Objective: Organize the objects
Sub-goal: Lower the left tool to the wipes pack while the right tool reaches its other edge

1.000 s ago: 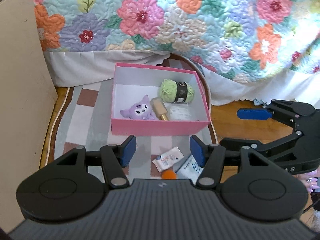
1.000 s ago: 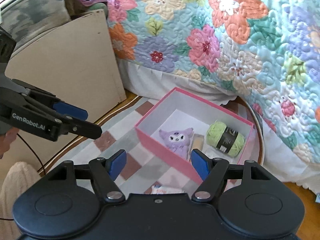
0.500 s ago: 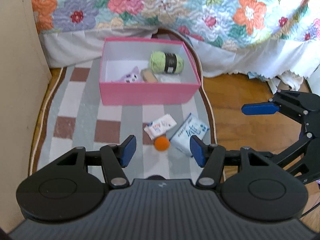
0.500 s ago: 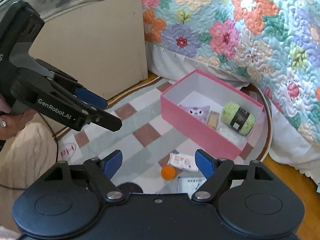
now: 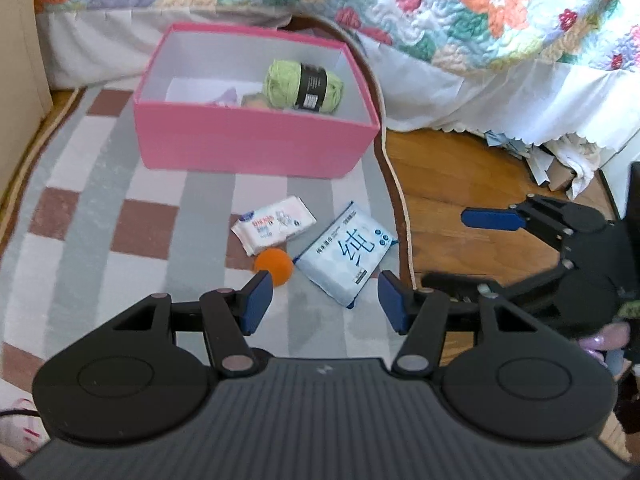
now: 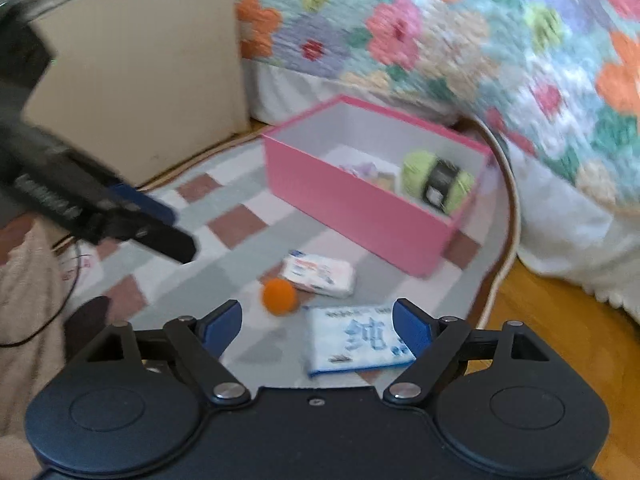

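Both grippers, left and right, are held open and empty, the right's jaws just widened, over ball and packs below the box, presumably for pickup

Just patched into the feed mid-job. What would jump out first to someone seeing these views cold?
The pink box on the checked rug by the flowered quilt, with green yarn inside. In front of it lie an orange ball touching a white wipes pack, and a blue tissue pack. The left gripper and right gripper are open, empty.
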